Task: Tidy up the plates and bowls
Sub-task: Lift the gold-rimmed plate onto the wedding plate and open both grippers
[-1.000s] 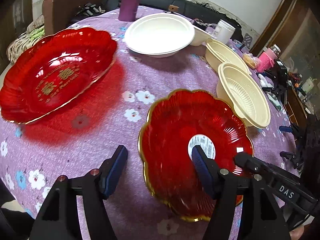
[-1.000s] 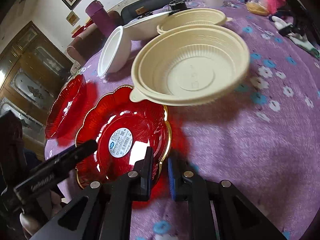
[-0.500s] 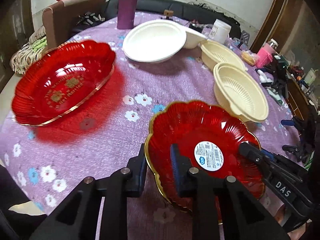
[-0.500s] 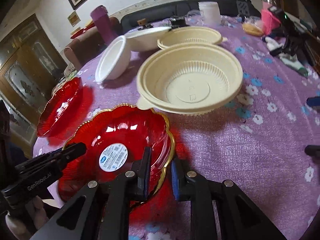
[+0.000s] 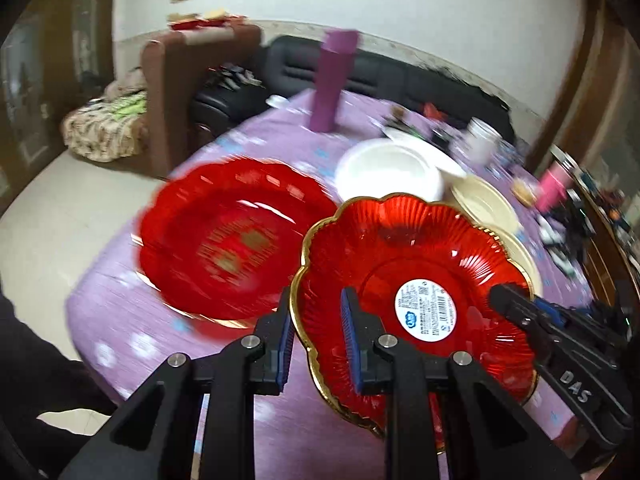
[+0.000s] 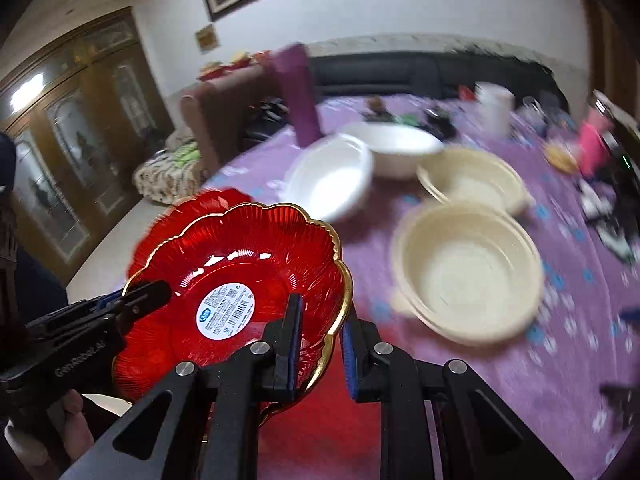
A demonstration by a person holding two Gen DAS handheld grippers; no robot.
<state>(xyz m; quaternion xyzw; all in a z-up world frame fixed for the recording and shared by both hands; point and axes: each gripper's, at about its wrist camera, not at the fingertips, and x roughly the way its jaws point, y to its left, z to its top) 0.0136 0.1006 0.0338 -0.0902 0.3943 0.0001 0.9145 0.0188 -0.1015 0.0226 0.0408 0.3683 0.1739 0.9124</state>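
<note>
Above the purple table (image 5: 120,320), the small red plate (image 5: 416,280) hangs in the air, held from both sides: left gripper (image 5: 316,336) clamped on its near-left gold rim, right gripper (image 6: 320,344) clamped on the opposite rim. Both sets of jaws are closed on the plate w/ the rim pinched between the pads.

Progress, judging by layout: early. Big red plate (image 5: 224,240) sits alone at the left side of the table, and the small one looks headed for it but isn't set down yet. White bowls (image 6: 332,184) lean on each other, not nested properly; two cream bowls (image 6: 468,272) sit side by side, unstacked. So all the stacking is left.

Room: big plate lies near the table's left edge, so a drop there needs care not to overshoot. Purple bottle (image 5: 332,84) stands well behind, no obstacle. Cream bowls are close under the plate's right side; clutter crowds the far right. Space above the big plate looks free.
</note>
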